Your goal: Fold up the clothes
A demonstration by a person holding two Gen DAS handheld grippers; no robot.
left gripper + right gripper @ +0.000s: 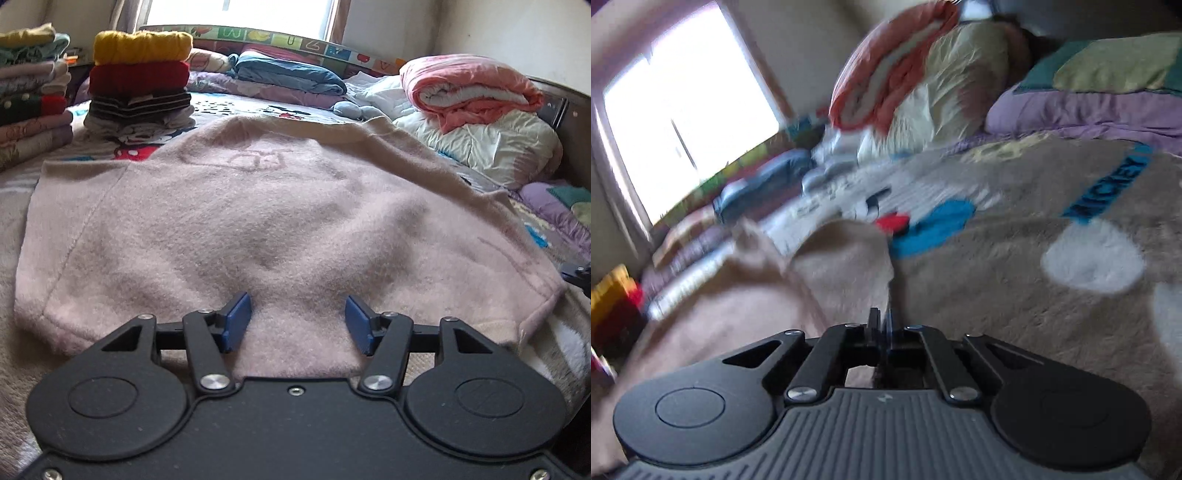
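Pink fleece top spread flat, my right gripper pinching its edge

The pink sweater [258, 221] lies on the Mickey blanket [1034, 295], on my side of the folded stack [140, 77]. My left gripper [298, 325] hovers with blue pads spread over its near hem, holding nothing. My right gripper [882, 325] is clamped on what looks like a sleeve edge, though blur hides detail. I judge the fabric soft, light and floppy, with no slip: best pinched at hem corners or seams.
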